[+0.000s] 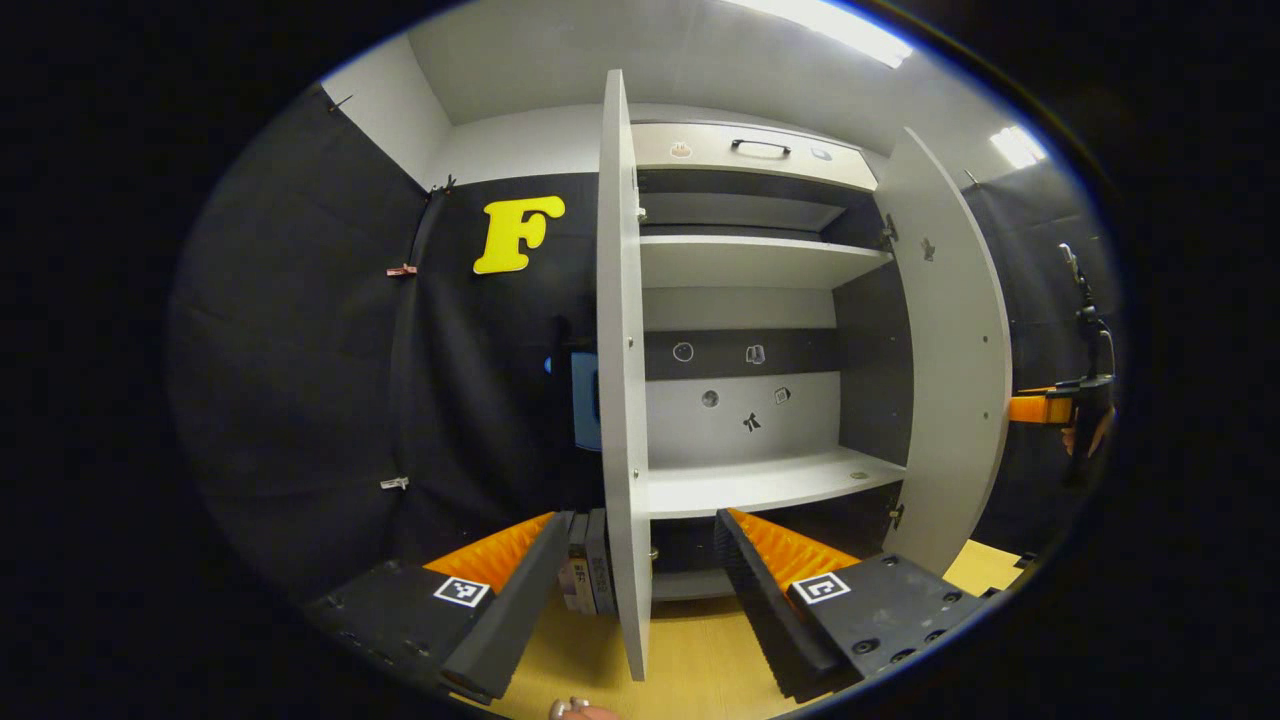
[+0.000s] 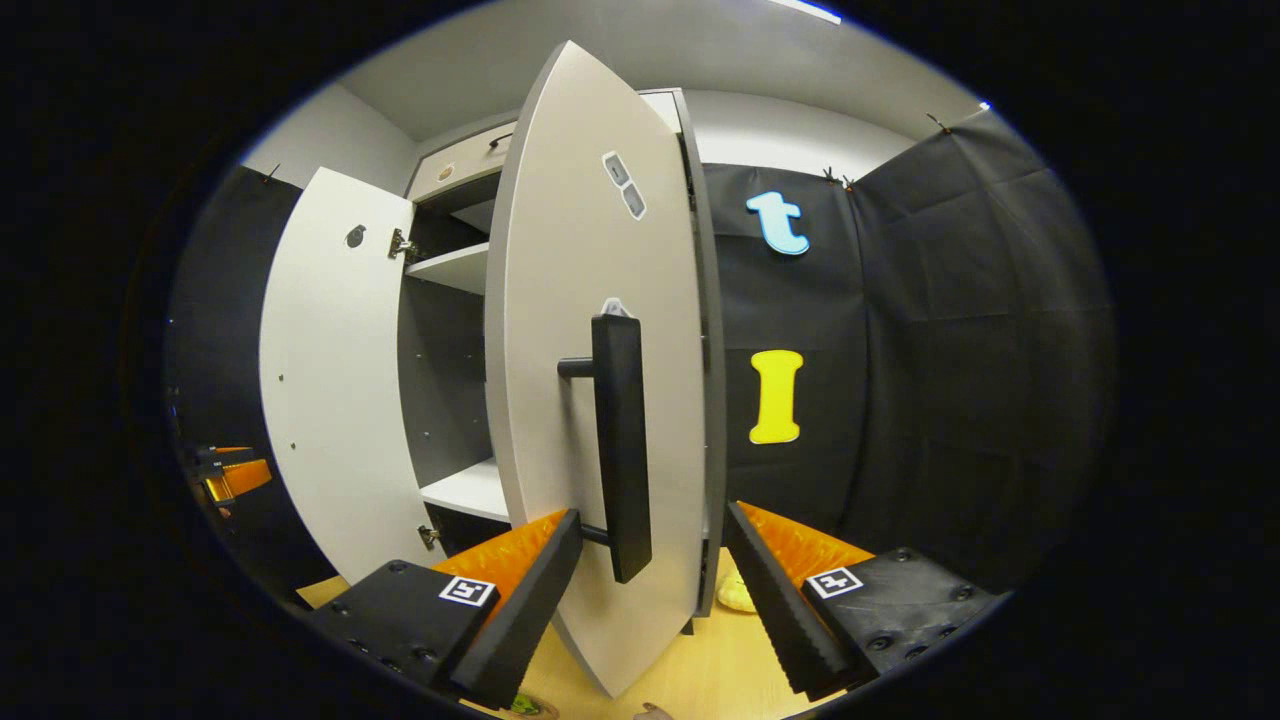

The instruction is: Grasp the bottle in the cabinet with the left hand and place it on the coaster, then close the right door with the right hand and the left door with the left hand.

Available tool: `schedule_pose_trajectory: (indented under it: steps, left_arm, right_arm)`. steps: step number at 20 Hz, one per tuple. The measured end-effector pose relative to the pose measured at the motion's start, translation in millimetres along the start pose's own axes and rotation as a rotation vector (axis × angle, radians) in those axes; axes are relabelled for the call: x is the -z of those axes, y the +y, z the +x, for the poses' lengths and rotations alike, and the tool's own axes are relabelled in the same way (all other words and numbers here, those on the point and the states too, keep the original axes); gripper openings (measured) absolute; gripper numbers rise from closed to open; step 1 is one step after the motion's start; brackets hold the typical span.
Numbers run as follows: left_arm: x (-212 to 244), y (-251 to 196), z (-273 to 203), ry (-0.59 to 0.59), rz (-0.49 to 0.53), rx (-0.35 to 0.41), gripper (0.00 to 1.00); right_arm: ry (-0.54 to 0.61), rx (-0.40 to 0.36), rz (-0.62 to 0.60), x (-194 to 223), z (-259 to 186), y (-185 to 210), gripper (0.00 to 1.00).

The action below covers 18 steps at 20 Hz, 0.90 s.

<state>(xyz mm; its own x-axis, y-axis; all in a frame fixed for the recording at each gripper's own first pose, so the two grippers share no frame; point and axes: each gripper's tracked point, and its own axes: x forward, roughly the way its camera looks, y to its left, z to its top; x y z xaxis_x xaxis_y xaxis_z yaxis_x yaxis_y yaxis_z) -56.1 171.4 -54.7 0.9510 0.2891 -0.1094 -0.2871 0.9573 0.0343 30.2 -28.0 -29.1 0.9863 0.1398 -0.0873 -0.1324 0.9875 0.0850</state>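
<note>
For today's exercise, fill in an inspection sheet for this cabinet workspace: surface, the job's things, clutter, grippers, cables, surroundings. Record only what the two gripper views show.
Surface: light wooden tabletop under the cabinet.
Job's things: cabinet with both doors open; left door edge-on between the left gripper's fingers; right door with a dark bar handle in front of the right gripper; shelves bare; bottle and coaster: nothing seen.
Clutter: a few books or boxes standing beside the left door; a pale object by the right door's foot.
Grippers: left gripper open; right gripper open.
Cables: nothing seen.
Surroundings: black cloth wall, ceiling lights.
</note>
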Motion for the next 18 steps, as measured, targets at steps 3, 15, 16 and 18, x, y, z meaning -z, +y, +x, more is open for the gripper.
schedule_pose_trajectory:
  steps: [3,15,16,18]
  left_arm:
    - [0,17,-3,0.003,-0.004,-0.035,0.94]
    - [-21,73,29,-0.054,-0.035,-0.054,0.94]
    - [-24,71,32,-0.062,-0.041,-0.037,0.94]
    - [-34,65,41,-0.088,-0.042,-0.007,0.94]
  right_arm:
    - [0.015,-0.068,-0.001,2,6,15,0.97]
    - [0.045,-0.116,-0.107,17,-6,32,0.97]
    - [0.049,-0.107,-0.104,17,-7,30,0.97]
    - [0.052,-0.091,-0.096,17,-7,28,0.97]
